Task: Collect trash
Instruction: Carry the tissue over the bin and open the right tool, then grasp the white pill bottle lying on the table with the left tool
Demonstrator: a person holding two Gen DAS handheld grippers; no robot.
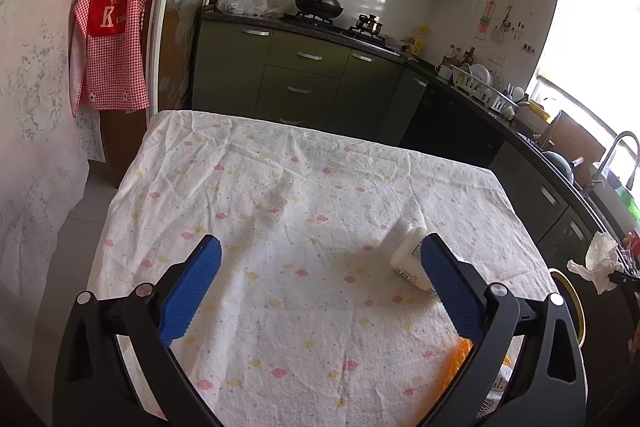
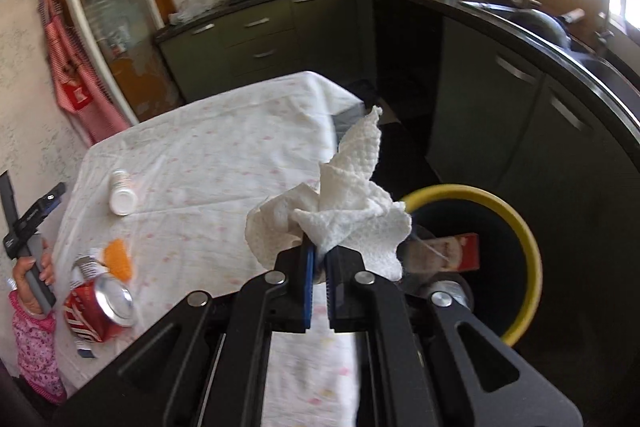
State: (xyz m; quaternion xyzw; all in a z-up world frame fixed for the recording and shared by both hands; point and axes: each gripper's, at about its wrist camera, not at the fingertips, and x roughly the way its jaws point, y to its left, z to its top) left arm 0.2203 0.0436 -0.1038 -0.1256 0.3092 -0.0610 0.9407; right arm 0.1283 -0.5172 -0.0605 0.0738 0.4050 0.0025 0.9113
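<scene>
Pinching a crumpled tissue [image 2: 340, 203] between its pressed-together pads, the right gripper [image 2: 318, 259] is seen above the counter [image 2: 224, 131] edge, with the yellow-rimmed bin [image 2: 520, 227] lying just beyond, lower right of it.

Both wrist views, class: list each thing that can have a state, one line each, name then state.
Left tongs: open, empty.
Right tongs: shut on crumpled white paper towel.
White plastic bottle: lying on its side.
Red drink can: crushed, lying down.
Yellow-rimmed bin: open, holds trash.
</scene>
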